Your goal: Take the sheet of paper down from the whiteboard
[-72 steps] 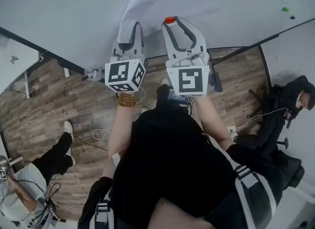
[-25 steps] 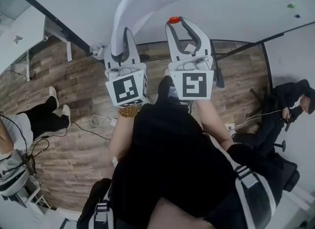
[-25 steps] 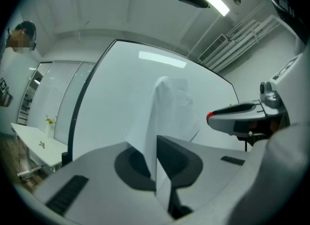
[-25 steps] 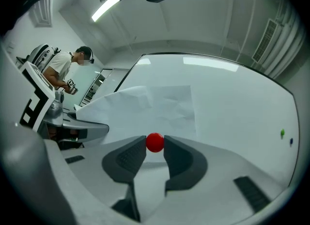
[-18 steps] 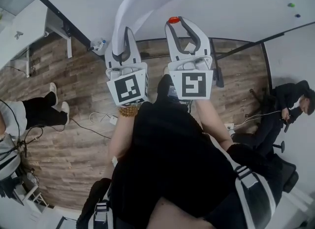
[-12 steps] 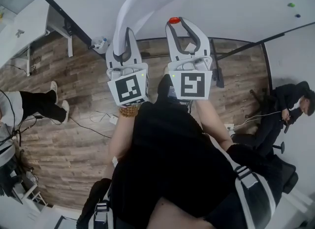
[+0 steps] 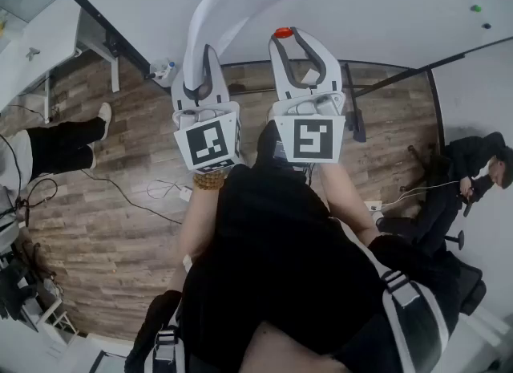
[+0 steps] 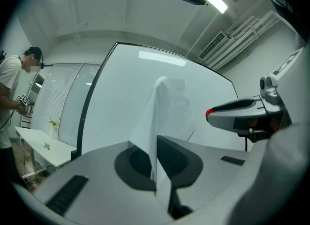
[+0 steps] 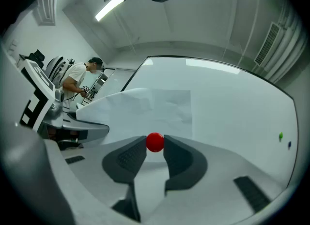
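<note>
One sheet of paper point(image 9: 154, 107) lies partly against the whiteboard point(image 9: 232, 103), its near edge lifted off the board. Left gripper point(image 8: 156, 141): jaws narrow, pinching that lifted edge. Right gripper point(image 7: 285, 36): jaws clamped on one red magnet point(image 9: 155, 142) at the sheet's lower edge. Two small dots at the board's right side: one green point(image 9: 280, 135), one blue point(image 9: 289, 144).

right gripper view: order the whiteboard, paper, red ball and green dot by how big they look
1. whiteboard
2. paper
3. red ball, small even though it is nearest the camera
4. green dot, which sits farther away, so its true size against the ball is unsure
</note>
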The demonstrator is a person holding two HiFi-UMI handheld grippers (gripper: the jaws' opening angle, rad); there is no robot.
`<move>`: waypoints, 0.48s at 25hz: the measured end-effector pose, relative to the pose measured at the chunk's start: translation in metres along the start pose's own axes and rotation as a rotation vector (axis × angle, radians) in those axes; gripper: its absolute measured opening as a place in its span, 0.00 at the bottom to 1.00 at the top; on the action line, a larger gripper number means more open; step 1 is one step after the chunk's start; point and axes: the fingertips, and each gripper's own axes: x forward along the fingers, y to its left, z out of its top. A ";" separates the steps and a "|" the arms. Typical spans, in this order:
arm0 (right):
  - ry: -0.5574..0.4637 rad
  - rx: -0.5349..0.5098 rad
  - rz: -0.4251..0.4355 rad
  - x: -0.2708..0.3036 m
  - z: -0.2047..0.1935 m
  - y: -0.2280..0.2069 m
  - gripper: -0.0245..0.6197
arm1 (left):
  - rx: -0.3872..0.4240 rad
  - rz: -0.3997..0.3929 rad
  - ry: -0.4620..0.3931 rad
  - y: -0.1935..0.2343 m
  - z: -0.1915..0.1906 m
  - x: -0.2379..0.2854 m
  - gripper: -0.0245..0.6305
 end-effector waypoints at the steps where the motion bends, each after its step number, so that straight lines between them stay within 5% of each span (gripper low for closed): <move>1: 0.003 0.002 -0.001 0.000 -0.001 0.000 0.20 | -0.002 -0.001 0.001 0.000 -0.001 0.001 0.05; 12: -0.003 0.000 -0.001 0.013 -0.002 -0.010 0.20 | -0.011 -0.008 0.009 -0.002 -0.003 0.018 0.05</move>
